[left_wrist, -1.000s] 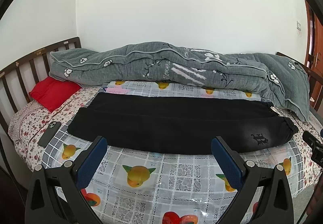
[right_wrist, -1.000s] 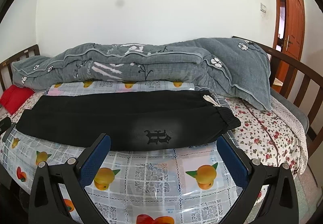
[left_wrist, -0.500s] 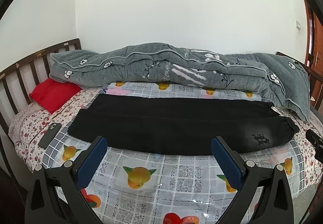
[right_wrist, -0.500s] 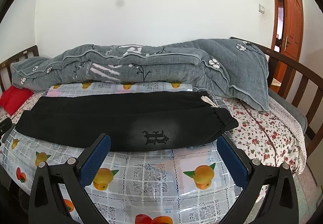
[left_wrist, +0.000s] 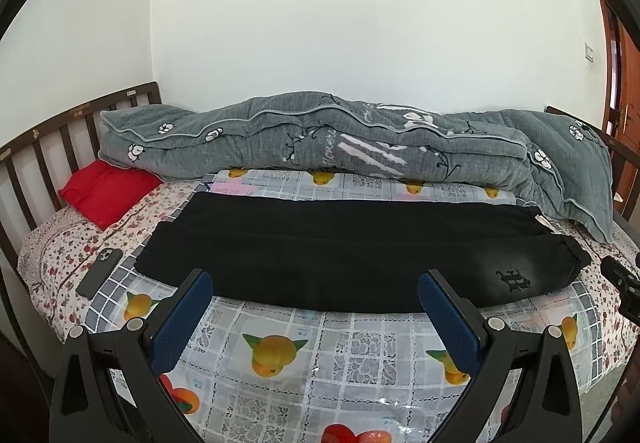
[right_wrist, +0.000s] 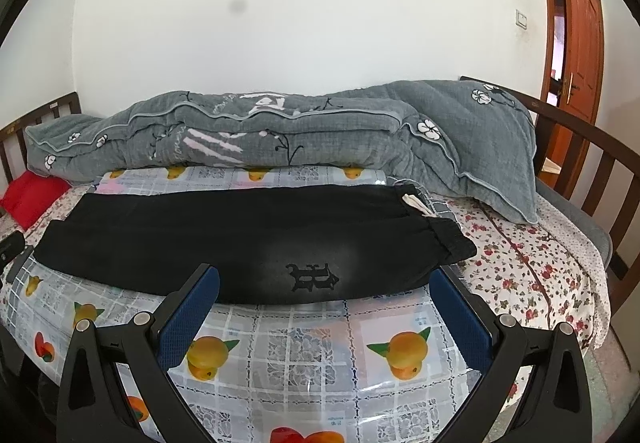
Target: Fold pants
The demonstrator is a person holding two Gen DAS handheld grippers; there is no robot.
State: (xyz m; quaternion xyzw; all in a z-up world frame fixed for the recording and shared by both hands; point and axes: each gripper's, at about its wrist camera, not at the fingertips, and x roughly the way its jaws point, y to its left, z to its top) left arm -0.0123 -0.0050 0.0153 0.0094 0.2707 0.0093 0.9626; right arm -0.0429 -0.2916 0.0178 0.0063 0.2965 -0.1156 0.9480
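Note:
Black pants (left_wrist: 352, 247) lie flat across the bed on a fruit-print plastic sheet (left_wrist: 280, 347), legs one over the other, waistband to the right with a logo (left_wrist: 514, 279). They also show in the right wrist view (right_wrist: 240, 239), logo (right_wrist: 312, 275) near the front. My left gripper (left_wrist: 316, 295) is open and empty, hovering in front of the pants' near edge. My right gripper (right_wrist: 326, 293) is open and empty, in front of the logo end. The right gripper's body shows at the left wrist view's right edge (left_wrist: 624, 283).
A grey quilt (left_wrist: 360, 147) lies rolled along the wall behind the pants. A red pillow (left_wrist: 104, 191) and a phone (left_wrist: 99, 271) lie at the left. Wooden bed rails stand at the left (left_wrist: 44, 155) and right (right_wrist: 592, 159). A door (right_wrist: 576, 47) is at the right.
Both views have drifted slightly; the pants sit a little lower and further right in the left view. Both grippers stay open and empty.

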